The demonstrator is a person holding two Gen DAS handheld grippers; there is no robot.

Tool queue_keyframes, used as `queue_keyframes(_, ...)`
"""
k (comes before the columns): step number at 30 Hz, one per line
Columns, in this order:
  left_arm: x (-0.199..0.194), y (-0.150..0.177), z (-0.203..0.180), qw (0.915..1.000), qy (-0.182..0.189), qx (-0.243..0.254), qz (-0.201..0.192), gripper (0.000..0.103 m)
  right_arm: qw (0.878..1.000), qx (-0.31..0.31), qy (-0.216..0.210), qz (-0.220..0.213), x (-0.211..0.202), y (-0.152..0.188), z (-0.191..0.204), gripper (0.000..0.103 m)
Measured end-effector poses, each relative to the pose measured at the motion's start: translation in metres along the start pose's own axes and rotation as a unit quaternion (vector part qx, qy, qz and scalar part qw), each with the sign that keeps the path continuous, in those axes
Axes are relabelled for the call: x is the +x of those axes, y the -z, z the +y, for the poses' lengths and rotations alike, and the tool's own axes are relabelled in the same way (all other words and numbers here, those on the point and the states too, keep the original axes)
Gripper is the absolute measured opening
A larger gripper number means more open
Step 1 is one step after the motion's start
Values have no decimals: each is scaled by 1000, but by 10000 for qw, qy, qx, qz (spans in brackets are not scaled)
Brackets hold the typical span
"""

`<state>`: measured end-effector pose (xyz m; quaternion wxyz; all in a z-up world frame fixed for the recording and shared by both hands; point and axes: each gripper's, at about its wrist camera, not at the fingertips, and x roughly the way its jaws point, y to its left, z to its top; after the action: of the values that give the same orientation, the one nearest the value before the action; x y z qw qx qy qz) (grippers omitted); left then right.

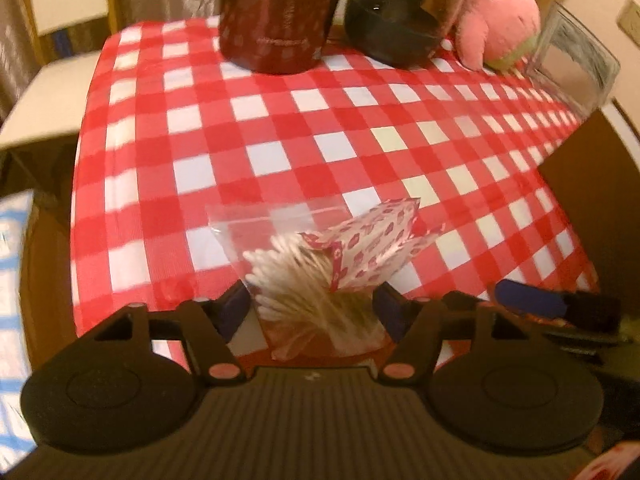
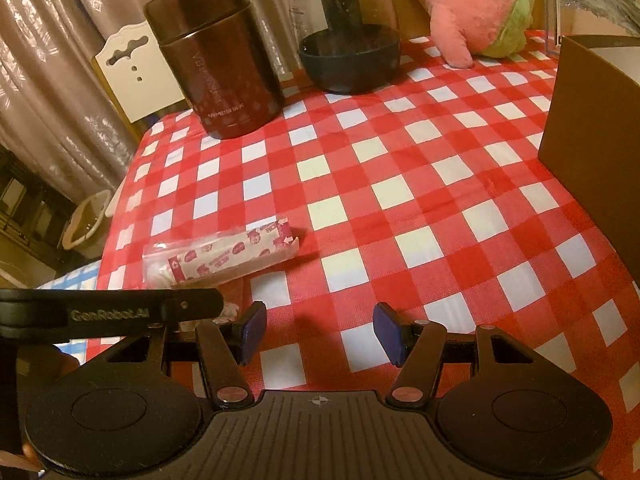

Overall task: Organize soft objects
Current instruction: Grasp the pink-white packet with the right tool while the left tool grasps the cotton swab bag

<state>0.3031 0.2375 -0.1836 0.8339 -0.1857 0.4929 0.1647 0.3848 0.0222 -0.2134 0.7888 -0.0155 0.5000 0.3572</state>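
- My left claw (image 1: 312, 308) sits low over the near left edge of the red-and-white checked tablecloth (image 1: 280, 128), its blue pads either side of a clear plastic bag of cotton swabs with a pink printed label (image 1: 320, 276). The jaws are spread wide, and whether the pads press the bag I cannot tell.
- From the right wrist view that bag (image 2: 220, 258) lies flat on the cloth, so I judge I am lining up to pinch it, not carrying it.
- My right claw (image 2: 316, 330) hovers just beside the left, jaws apart and holding nothing, only cloth between them. I keep it free, I judge, for the next soft thing.
- At the far edge stand a dark brown cylindrical canister (image 2: 216, 56) and a dark bowl-shaped base with a clear jar above (image 2: 348, 56); being hard, they are probably not mine to sort.
- Right of those leans the pink plush toy with a green end (image 2: 472, 8), soft, and likely next.
- Farthest right stands a brown cardboard box (image 2: 592, 120), open-topped, probably where the soft things go.
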Motion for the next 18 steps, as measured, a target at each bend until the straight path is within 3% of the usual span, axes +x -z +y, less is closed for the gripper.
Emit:
queue_keyframes(6,-5,-1,18,9996,110,270,-23,43,9996,-256,-73,2,4,2,7,60)
queue_keyframes(12,-11,-4,34,9991,70,416,-19,41,9930,-1179,16,-95,13,-3,22,61)
queue_keyframes(18,-10,-7,42,9992,102,394,0,41,9751,-2216,-44,-117,31,-13,32,61)
